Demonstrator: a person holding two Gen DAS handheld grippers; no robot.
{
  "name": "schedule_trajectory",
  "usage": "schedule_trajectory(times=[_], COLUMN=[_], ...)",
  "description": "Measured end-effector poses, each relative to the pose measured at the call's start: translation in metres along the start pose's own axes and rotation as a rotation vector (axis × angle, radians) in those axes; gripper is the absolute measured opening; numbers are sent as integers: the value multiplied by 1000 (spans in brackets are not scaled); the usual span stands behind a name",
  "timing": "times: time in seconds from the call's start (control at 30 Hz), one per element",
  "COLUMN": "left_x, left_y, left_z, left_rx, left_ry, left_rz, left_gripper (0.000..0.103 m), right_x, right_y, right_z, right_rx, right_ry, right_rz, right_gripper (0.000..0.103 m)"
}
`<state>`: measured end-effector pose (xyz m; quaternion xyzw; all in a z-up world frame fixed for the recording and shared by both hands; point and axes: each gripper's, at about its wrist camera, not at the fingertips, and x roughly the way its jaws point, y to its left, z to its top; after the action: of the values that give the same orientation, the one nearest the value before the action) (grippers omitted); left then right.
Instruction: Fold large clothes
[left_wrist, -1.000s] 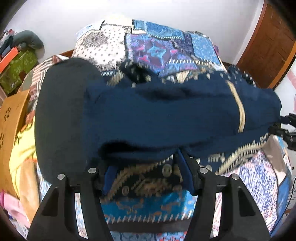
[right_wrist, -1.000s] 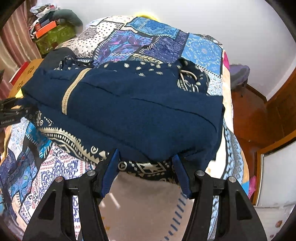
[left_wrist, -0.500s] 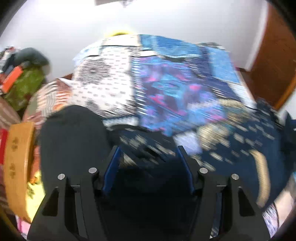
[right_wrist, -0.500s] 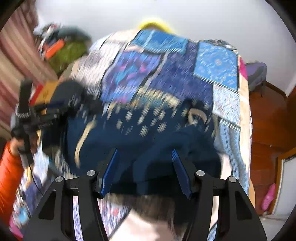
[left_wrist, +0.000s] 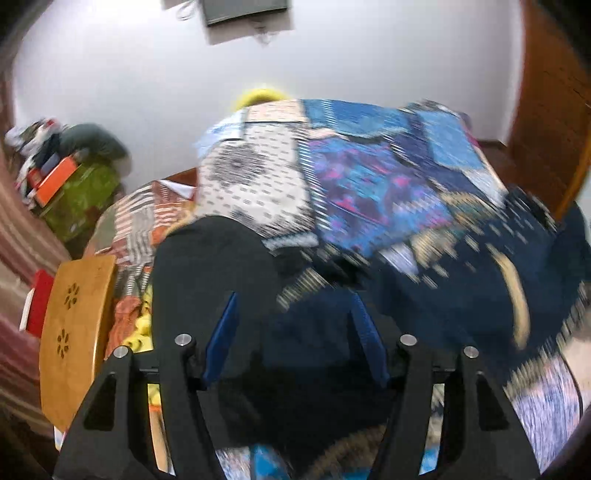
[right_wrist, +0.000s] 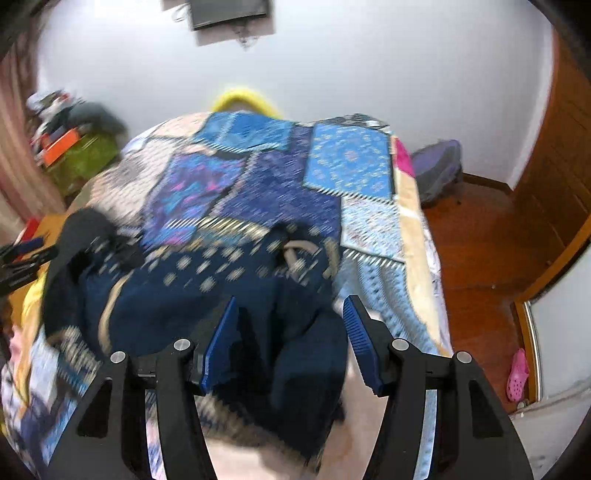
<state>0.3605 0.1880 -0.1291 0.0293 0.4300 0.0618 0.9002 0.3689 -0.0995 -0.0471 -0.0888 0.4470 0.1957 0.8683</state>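
One bed (right_wrist: 351, 166), one navy garment (right_wrist: 177, 295), one black cloth (left_wrist: 207, 280) and two grippers were in view. The bed filled most of the room, under a patchwork bedspread (left_wrist: 369, 184) of blue, purple and white printed panels, with white walls behind it and one dark screen (right_wrist: 229, 11) mounted high on the far wall. A reddish wooden floor (right_wrist: 480, 240) ran along one side to a wooden door (right_wrist: 554, 166). On the other side stood a pale wooden panel with flower cut-outs (left_wrist: 74, 325) and a green box (left_wrist: 81, 195) piled with clutter. The navy garment lay across the near part of the bed, dark blue, speckled with small pale motifs, crossed by one tan stripe and edged with a zigzag border; its near edge was bunched up between both pairs of fingers. The black cloth lay beside it, at the bed's edge near the wooden panel. The right gripper (right_wrist: 291, 300) pinched a hanging bunch of the navy cloth. The left gripper (left_wrist: 293, 299) had just been opening a little with dark cloth filling its gap, though blur hid whether its pads pressed. One pink clog (right_wrist: 517, 373) lay on the floor by the door.
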Motion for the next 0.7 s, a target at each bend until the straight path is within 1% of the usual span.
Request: schedule_trajectory(times=[0.1,0.2,0.37,0.4,0.47,0.53,0.63,0.7], left_x=[-10,-9,7,12,24,33,49,62], left_y=[-21,-47,-89,-97,-112,-115,-102,-87], left_z=[-17,-33,-50,-51,-47,-37,-10,12], left_rx=[46,89,165,180,219,226,170,113], left_ry=[18,57,111,119,119,105,99,104], left_rz=[-72,-130,-168,-170,-140,-120,-143,-143], left_gripper=[65,65,65,65,65,65,65,67], right_x=[-11,-8,24,30,45,54,71,83], right_y=[18,36,67,72,85,91,94,90], right_z=[-14,-29,-45,-46,-42,-35,-16,4], right_rx=[-46,-107,-236,-251,-299,-323,-343,-325], right_ry=[28,77,171,177,195,211,222,190], right_rz=[50,84,43,31,8,1,8,-32], right_gripper=[55,56,56,56,56,56,56,56])
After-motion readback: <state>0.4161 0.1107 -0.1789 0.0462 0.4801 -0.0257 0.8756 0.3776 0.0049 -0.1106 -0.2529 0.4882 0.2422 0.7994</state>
